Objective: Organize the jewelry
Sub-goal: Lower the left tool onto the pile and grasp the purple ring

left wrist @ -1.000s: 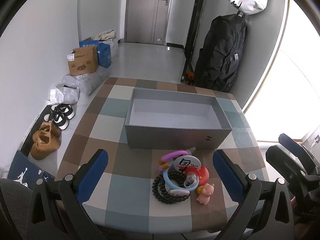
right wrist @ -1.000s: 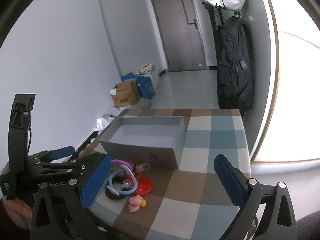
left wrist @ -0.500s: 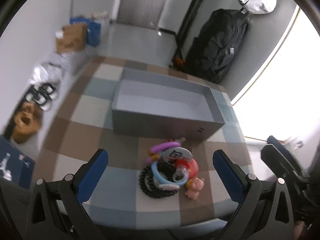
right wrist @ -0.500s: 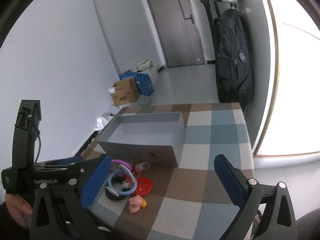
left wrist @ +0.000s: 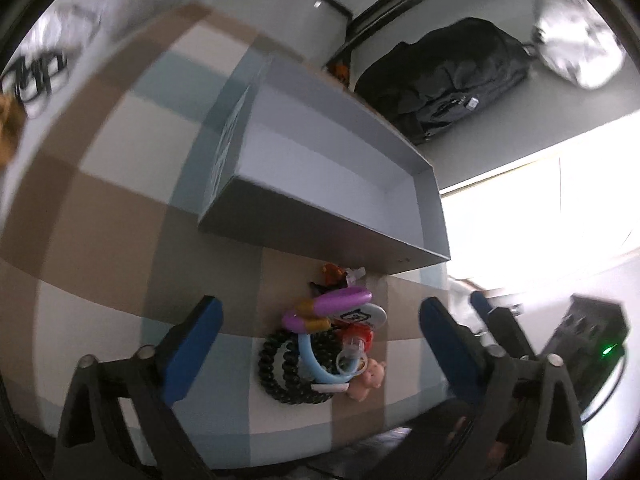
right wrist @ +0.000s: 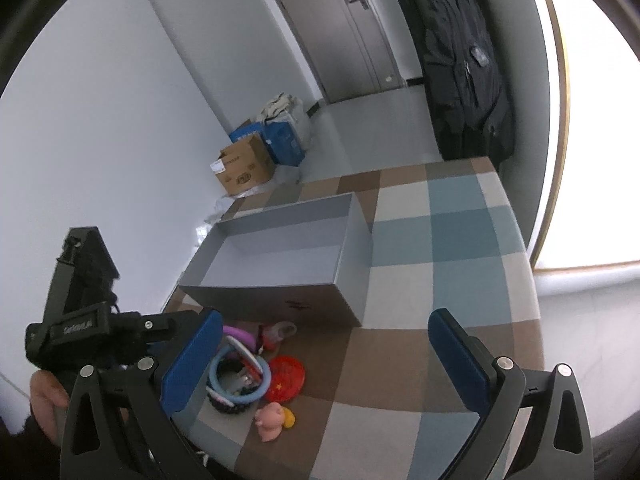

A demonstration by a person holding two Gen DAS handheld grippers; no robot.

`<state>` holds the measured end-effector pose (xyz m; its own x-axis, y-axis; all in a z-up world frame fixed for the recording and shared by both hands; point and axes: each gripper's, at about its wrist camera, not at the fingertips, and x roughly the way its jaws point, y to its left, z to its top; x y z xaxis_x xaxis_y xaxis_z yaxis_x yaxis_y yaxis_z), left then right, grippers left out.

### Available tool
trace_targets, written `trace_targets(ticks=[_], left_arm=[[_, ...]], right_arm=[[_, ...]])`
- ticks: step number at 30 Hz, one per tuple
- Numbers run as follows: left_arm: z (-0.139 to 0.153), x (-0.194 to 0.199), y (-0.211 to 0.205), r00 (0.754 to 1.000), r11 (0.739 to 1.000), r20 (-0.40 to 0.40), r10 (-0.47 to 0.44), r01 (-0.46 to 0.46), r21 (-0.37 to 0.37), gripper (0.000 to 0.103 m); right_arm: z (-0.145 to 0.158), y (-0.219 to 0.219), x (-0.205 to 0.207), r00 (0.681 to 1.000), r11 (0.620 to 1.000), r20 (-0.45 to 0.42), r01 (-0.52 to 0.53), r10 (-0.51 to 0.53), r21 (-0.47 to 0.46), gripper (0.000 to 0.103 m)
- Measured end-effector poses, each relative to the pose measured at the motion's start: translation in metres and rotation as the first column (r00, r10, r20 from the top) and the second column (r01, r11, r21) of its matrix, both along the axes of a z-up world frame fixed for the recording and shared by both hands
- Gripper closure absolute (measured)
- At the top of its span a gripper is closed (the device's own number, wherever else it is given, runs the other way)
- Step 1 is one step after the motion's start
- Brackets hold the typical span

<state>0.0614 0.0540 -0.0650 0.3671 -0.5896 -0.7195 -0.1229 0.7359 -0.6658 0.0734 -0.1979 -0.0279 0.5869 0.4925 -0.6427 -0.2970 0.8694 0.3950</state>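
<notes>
A pile of jewelry and trinkets lies on the checked tablecloth in front of an open grey box [left wrist: 336,168] [right wrist: 280,256]. It holds a purple bangle [left wrist: 340,300], a light blue bangle [left wrist: 316,364] [right wrist: 240,376], a black coiled hair tie [left wrist: 280,372], a red disc [right wrist: 286,372] and a small pink pig [left wrist: 368,376] [right wrist: 270,420]. My left gripper [left wrist: 320,344] is open, hovering over the pile and tilted. My right gripper [right wrist: 324,360] is open and empty, to the right of the pile. The box is empty.
The table edge runs close in front of both grippers. A black backpack [right wrist: 464,64] hangs by the door at the far side. Cardboard boxes [right wrist: 244,168] and bags stand on the floor to the left of the table.
My left gripper has dropped closer to the pile and rolled, so its view is tilted and blurred. My right gripper has shifted slightly nearer the table. Nothing was picked up.
</notes>
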Motion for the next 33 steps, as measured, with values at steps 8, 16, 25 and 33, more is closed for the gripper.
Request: trace_targets(ticks=[8,16,25,33], left_arm=[[-0.009,0.008,0.003,0.996,0.995,-0.086,-0.007,-0.002,-0.098,0.018],[-0.008,0.014,-0.015,0.991,0.995,-0.122,-0.057,0.047,-0.083,0.055],[-0.016,0.019,-0.002,0.989,0.994,-0.146,0.005,-0.021,-0.107,0.081],[-0.009,0.012,0.011,0.994,0.997,-0.101,0.041,-0.048,-0.065,0.081]], right_arm=[[-0.007,0.001,0.007,0.999,1.000,-0.050,0.000,0.001,0.022,0.000],[-0.007,-0.002,0.007,0.998,1.000,-0.057,0.010,-0.008,0.027,0.000],[-0.006,-0.008,0.006,0.998,0.999,-0.060,0.020,-0.017,0.048,0.000],[-0.004,-0.010,0.004,0.998,0.998,-0.057,0.021,-0.018,0.053,0.000]])
